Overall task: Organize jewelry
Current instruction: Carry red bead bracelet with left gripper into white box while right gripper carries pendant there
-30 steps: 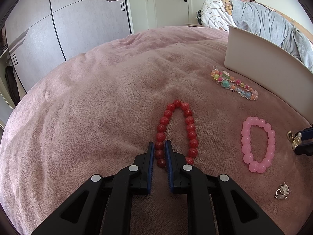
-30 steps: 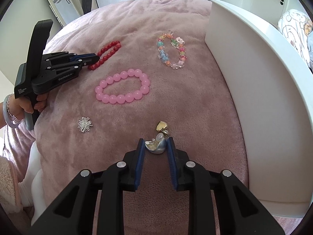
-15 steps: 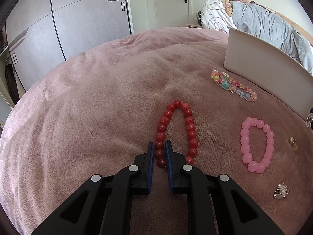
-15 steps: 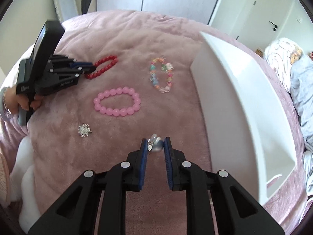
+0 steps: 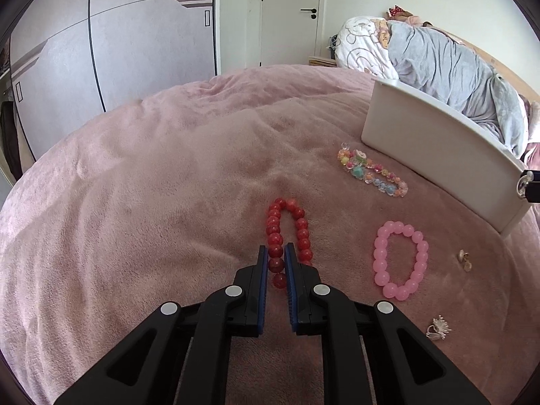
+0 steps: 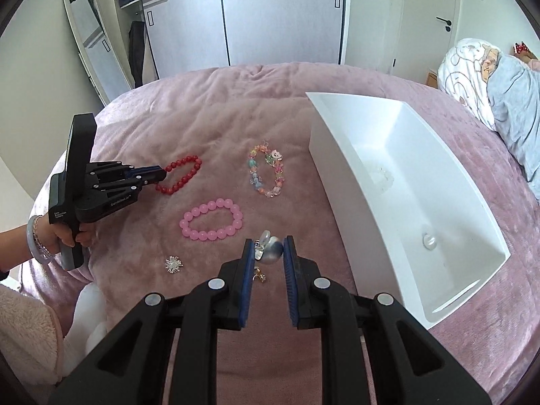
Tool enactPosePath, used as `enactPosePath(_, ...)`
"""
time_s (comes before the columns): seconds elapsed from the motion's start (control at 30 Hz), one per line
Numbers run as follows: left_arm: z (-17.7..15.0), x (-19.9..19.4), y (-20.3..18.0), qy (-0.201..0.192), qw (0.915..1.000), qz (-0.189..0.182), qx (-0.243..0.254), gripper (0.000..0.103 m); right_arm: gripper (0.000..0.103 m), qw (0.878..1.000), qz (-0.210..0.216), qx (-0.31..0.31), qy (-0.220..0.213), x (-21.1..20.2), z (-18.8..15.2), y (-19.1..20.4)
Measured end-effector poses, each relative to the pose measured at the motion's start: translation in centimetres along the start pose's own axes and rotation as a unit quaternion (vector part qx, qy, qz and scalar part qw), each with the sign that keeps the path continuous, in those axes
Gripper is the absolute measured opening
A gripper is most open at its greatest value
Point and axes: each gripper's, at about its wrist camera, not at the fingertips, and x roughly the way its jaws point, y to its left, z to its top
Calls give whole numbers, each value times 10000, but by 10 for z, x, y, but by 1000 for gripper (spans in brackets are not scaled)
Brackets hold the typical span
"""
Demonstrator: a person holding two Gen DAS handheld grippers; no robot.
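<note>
My left gripper [image 5: 276, 256] is shut on the near beads of a red bead bracelet [image 5: 287, 233] that lies on the pink blanket; it also shows in the right wrist view [image 6: 180, 173]. My right gripper [image 6: 268, 248] is shut on a silver earring [image 6: 270, 249] and holds it above the blanket, left of the white box [image 6: 405, 202]. A pink bead bracelet [image 6: 212, 219], a multicolour charm bracelet [image 6: 266, 172], a silver spiky brooch [image 6: 173, 265] and a small gold earring [image 6: 259, 275] lie on the blanket.
The white box [image 5: 438, 148] holds a clear bracelet [image 6: 381, 175] and a small pearly piece [image 6: 429, 241]. A grey duvet and printed pillow [image 5: 422, 54] lie behind it. Wardrobe doors and a mirror [image 6: 91, 37] stand beyond the bed edge.
My right gripper has closed on the silver earring and lifted it off the blanket, leaving the gold earring behind. My left gripper has stayed shut on the red bracelet.
</note>
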Motion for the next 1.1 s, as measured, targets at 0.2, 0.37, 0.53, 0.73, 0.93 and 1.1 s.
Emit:
enactPosePath(0.2,8,-26,-3,-252,9994,-159,-159,15,18,9996,-12,-42,-279,-26,3,8)
enactPosePath(0.37,21,-57,-6,-492,9982,-241,-255,15,18,9975,76,132,-696,-56,8,5)
enactPosePath(0.53,40,-89,-20,-728,9972,-197,21,15,18,9937,227,290,-1063,-82,10,1)
enactPosePath(0.73,75,-123,-51,-947,9942,-303,416,15,18,9875,368,344,-1496,-111,16,-4)
enactPosePath(0.93,117,-151,-93,-1277,9865,-609,824,15,18,9803,370,466,-1884,-132,22,-21)
enactPosePath(1.1,149,-152,-127,-1273,9833,-898,940,15,18,9731,316,660,-2182,-142,24,-42)
